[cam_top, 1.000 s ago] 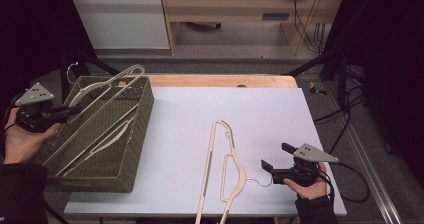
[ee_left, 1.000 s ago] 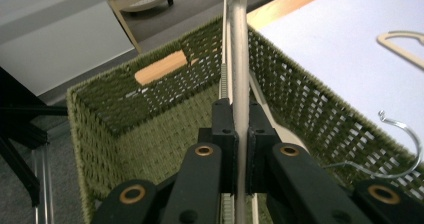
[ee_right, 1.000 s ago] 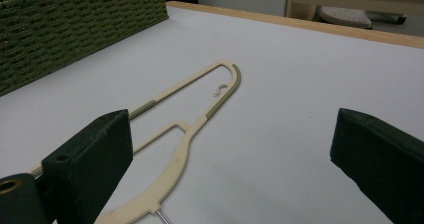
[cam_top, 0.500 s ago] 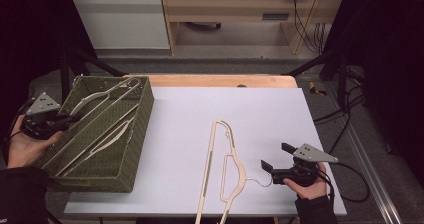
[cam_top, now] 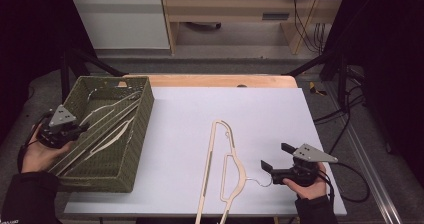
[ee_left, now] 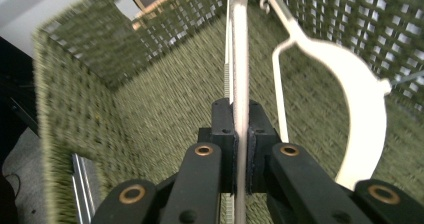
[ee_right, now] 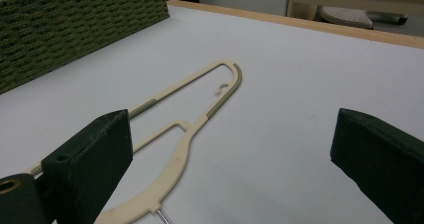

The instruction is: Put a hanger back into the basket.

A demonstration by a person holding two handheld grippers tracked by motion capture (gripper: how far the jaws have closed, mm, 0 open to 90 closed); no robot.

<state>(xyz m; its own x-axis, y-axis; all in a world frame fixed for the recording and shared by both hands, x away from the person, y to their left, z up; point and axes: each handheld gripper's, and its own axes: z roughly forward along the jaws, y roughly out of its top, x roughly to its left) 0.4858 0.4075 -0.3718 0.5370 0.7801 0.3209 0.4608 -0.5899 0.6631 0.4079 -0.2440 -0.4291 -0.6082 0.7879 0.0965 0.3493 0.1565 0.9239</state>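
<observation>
A green woven basket (cam_top: 140,134) stands at the table's left with cream hangers inside. My left gripper (cam_top: 75,132) is at the basket's near left side, shut on the bar of a cream hanger (cam_top: 102,121). In the left gripper view the pads (ee_left: 225,149) pinch that hanger's bar (ee_left: 240,74), which runs down into the basket (ee_left: 165,104). Another cream hanger (cam_top: 222,166) lies flat on the table near the front. My right gripper (cam_top: 276,156) rests open just right of its hook; in the right gripper view the hanger (ee_right: 195,129) lies between and beyond the wide jaws of the gripper (ee_right: 235,164).
The white table top (cam_top: 260,114) has a wooden strip (cam_top: 220,80) along its far edge. Cables (cam_top: 345,114) trail off the right side. A dark frame pole (cam_top: 320,59) crosses at the back right. The basket wall (ee_right: 75,24) stands far left in the right gripper view.
The left gripper has sunk with the hanger, which went from sticking up over the basket rim to lying down inside it. The right gripper has stayed put.
</observation>
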